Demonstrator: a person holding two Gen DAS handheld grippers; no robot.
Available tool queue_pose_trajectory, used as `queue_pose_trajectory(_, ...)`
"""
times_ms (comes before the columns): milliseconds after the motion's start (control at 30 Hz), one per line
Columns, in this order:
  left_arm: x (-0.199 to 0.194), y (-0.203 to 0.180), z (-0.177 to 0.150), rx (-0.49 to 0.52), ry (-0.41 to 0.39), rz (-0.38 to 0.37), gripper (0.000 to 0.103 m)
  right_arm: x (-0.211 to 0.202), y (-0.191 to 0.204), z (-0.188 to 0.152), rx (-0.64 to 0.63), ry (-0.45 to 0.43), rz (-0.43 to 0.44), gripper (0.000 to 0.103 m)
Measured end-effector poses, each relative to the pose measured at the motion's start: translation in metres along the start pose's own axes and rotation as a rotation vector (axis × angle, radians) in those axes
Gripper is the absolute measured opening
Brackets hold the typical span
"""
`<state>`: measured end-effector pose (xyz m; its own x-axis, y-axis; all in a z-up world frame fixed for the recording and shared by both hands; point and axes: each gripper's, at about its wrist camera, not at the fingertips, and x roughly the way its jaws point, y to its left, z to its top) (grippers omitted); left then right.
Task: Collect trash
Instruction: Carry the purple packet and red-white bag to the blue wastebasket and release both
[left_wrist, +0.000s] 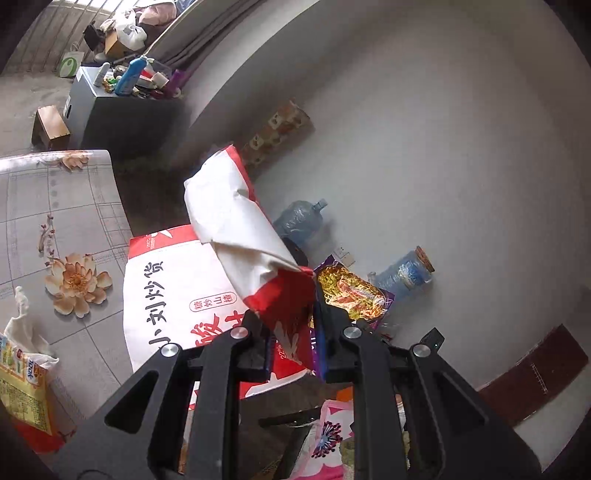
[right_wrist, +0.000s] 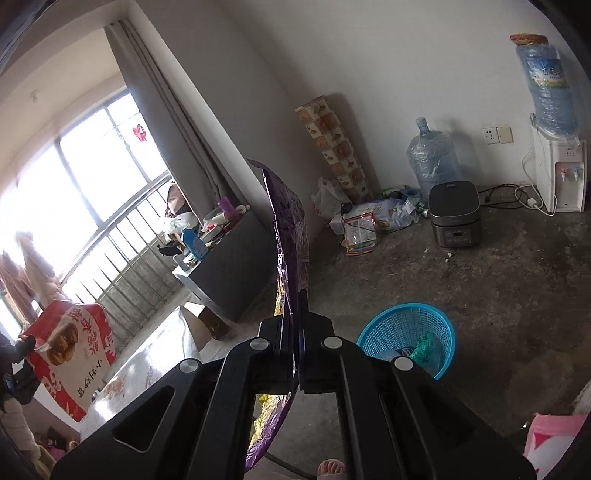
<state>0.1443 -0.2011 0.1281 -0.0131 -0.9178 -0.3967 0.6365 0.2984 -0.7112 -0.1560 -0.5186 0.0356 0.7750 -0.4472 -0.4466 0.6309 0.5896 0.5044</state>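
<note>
My left gripper (left_wrist: 291, 332) is shut on the red corner of a large red and white paper snack bag (left_wrist: 236, 229), lifted over the table; the same bag shows at the far left of the right wrist view (right_wrist: 74, 350). My right gripper (right_wrist: 297, 350) is shut on a purple noodle wrapper (right_wrist: 290, 229), held edge-on and upright; its printed face shows in the left wrist view (left_wrist: 351, 295). A blue plastic trash basket (right_wrist: 406, 328) stands on the floor below and right of my right gripper, with some trash inside.
A flowered tablecloth (left_wrist: 55, 221) covers the table, with a yellow snack packet (left_wrist: 22, 387) at its left edge. On the concrete floor are a rice cooker (right_wrist: 456, 218), water jugs (right_wrist: 432, 162), a water dispenser (right_wrist: 561, 173), littered bags (right_wrist: 362, 229) and a grey cabinet (right_wrist: 229, 266).
</note>
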Motion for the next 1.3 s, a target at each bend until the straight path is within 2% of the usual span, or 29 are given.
queue_pose_trajectory(100,0.086,-0.003,0.007,-0.023,0.140,-0.033,0.015,0.018,-0.024,0.002,-0.001,-0.020,-0.093,0.002)
queue_pose_trajectory(167,0.145,-0.004,0.005,-0.019,0.228,-0.018,0.015,0.036,-0.036,-0.001,-0.020,-0.022,-0.193,0.002)
queue_pose_trajectory(367,0.297,-0.003,-0.032,0.019,0.418,0.011,0.015,0.103,-0.070,-0.022,-0.100,0.019,-0.366,0.002)
queue_pose_trajectory(533,0.392,0.015,-0.063,0.029,0.525,0.031,0.016,0.155,-0.099,-0.040,-0.150,0.070,-0.430,0.002)
queue_pose_trajectory(633,0.435,0.038,-0.077,0.019,0.573,0.024,0.016,0.178,-0.124,-0.045,-0.057,0.089,-0.383,0.002)
queue_pose_trajectory(667,0.448,0.050,-0.081,0.012,0.596,0.026,0.018,0.186,-0.135,-0.048,-0.023,0.095,-0.383,0.002)
queue_pose_trajectory(700,0.462,0.059,-0.085,0.004,0.609,0.037,0.028,0.197,-0.147,-0.055,0.023,0.106,-0.365,0.002)
queue_pose_trajectory(733,0.475,0.071,-0.089,0.001,0.624,0.057,0.048,0.209,-0.163,-0.062,0.079,0.132,-0.344,0.003)
queue_pose_trajectory(767,0.485,0.081,-0.094,-0.002,0.636,0.087,0.053,0.223,-0.178,-0.073,0.123,0.171,-0.347,0.005)
queue_pose_trajectory(833,0.502,0.098,-0.103,-0.005,0.664,0.158,0.054,0.254,-0.209,-0.098,0.221,0.304,-0.337,0.007)
queue_pose_trajectory(867,0.506,0.105,-0.106,-0.027,0.681,0.174,0.054,0.264,-0.221,-0.110,0.259,0.362,-0.356,0.008)
queue_pose_trajectory(933,0.506,0.116,-0.105,-0.102,0.683,0.161,0.054,0.267,-0.236,-0.127,0.308,0.396,-0.365,0.008)
queue_pose_trajectory(1000,0.500,0.119,-0.099,-0.119,0.667,0.157,0.054,0.257,-0.243,-0.134,0.350,0.372,-0.370,0.016)
queue_pose_trajectory(1067,0.491,0.116,-0.090,-0.102,0.636,0.167,0.054,0.243,-0.251,-0.134,0.400,0.325,-0.366,0.037)
queue_pose_trajectory(1200,0.464,0.092,-0.059,-0.063,0.568,0.153,0.054,0.217,-0.264,-0.125,0.451,0.226,-0.373,0.042)
queue_pose_trajectory(1300,0.429,0.070,-0.035,-0.036,0.521,0.133,0.055,0.203,-0.269,-0.115,0.467,0.176,-0.371,0.042)
